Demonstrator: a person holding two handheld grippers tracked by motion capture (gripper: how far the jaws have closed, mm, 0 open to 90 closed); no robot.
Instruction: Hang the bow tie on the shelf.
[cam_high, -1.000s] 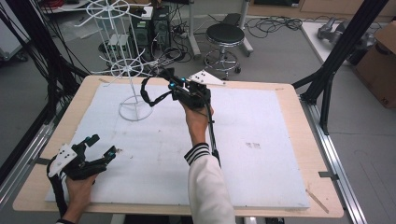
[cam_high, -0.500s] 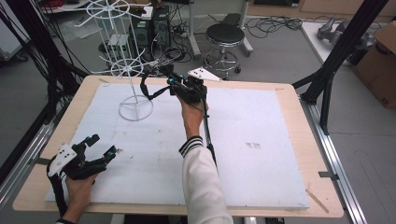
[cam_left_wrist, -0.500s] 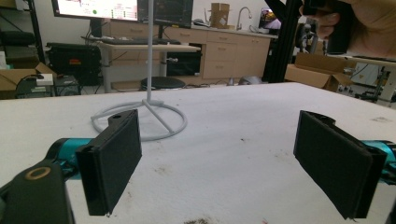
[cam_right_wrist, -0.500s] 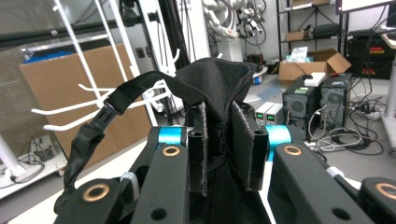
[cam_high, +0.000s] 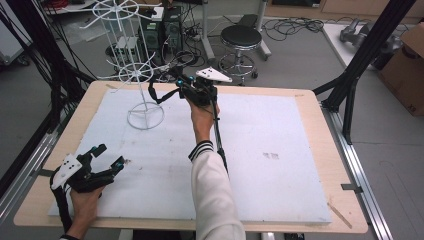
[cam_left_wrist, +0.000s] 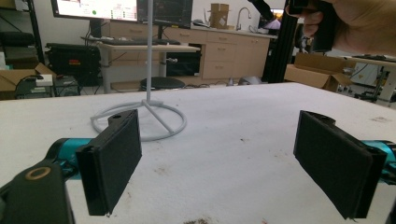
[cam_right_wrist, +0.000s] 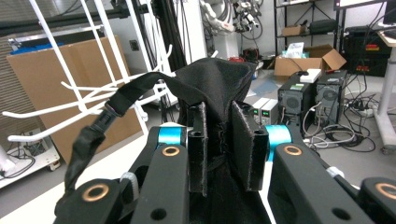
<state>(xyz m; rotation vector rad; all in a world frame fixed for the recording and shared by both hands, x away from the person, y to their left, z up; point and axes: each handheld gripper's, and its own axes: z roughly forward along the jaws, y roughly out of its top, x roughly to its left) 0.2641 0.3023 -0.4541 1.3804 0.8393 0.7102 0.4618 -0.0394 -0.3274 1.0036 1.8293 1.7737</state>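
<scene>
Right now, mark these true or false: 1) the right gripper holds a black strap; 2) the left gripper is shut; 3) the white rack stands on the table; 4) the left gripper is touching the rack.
1) True: the right gripper is clamped on the black strap.
2) False: the left gripper has its jaws wide apart, nothing between them.
3) True: the white rack rests its ring base on the table.
4) False: the left gripper sits near the table's front edge, well apart from the rack.
</scene>
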